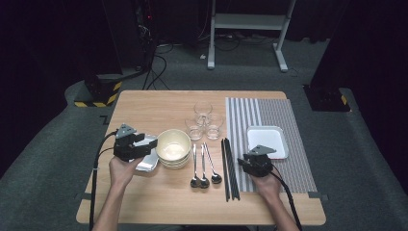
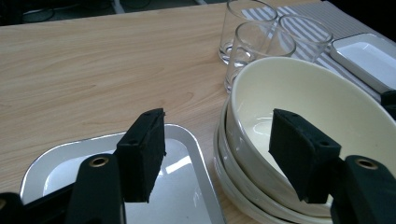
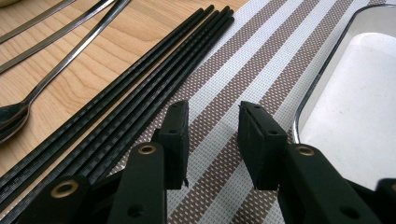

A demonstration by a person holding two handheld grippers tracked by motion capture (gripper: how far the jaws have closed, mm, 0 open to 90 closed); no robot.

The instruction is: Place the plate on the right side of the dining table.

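- High view showed the left hand-held gripper (image 1: 139,144) hanging over the small metal tray (image 1: 148,162), just beside the stack of bowls (image 1: 173,148), with nothing between its jaws.
- In the left gripper view, the jaws stood apart and released; one pad (image 2: 142,154) hung over the tray (image 2: 187,186) and the other pad (image 2: 299,158) sat inside the rim of the top bowl (image 2: 322,107). Judged from this, the bowl was the thing reached for.
- A risk: closing on one rim could lift the top bowl crooked, or drag the bowl beneath up with it, since the bowls nested tightly.
- Another risk: the glasses (image 2: 261,44) stood close beyond the bowls, ahead of the jaws; a push forward could have knocked them over.
- The pad over the tray could have caught the tray's edge and skidded it across the desk (image 2: 93,70).
- In the right gripper view, the right hand-held gripper (image 3: 212,140) was released too, jaws part-way apart and empty above the striped mat (image 3: 243,79), with the chopsticks (image 3: 140,88) just to its left and the white dish (image 3: 355,102) just to its right.
- Dropping there might have pinched the mat itself, or rolled the chopsticks towards the spoons (image 3: 42,74).
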